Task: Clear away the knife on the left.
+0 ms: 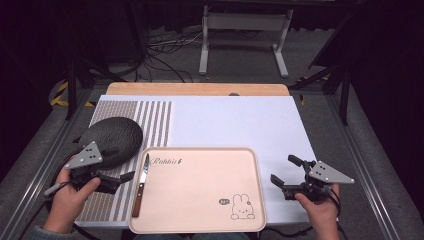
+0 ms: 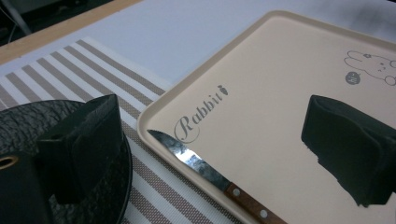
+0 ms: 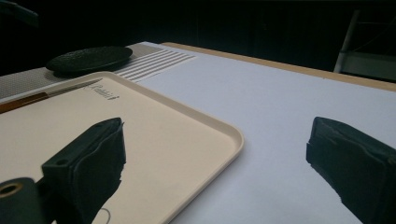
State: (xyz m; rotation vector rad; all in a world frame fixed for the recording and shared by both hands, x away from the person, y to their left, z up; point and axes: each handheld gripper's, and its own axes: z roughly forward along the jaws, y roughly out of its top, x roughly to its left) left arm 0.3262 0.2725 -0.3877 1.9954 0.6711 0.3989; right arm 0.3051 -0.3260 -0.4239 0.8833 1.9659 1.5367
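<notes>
Nearest me, my left tongs (image 1: 121, 175) hang just off the left edge of the tray (image 1: 200, 222), over the striped mat (image 1: 155, 117), with the jaws wide apart and nothing between them. No earlier look at them lets me say more than that. My right tongs (image 1: 283, 174) sit past the tray's right edge, over the white sheet (image 1: 235, 120), jaws also spread and holding nothing.

My knife (image 1: 141, 184) lies on the tray along its left rim, blade tip pointing away from me, wooden handle with two rivets toward me. In the left gripper view the knife (image 2: 205, 173) runs just inside the rim, and its tip nearly reaches the script word "Rabbit" (image 2: 198, 114), printed with a small carrot after it. At the tray's near right corner there is a line drawing of a rabbit (image 1: 242, 206) beside a small dark speech bubble; I cannot read what the bubble says.

A dark round plate (image 1: 111, 139) rests on the mat, just behind my left tongs and close to the tray's far left corner.

For room: the tray's middle is bare, and the white sheet lies open beyond the tray and to its right. The counter (image 1: 200, 89) shows a wooden strip along its far edge.
</notes>
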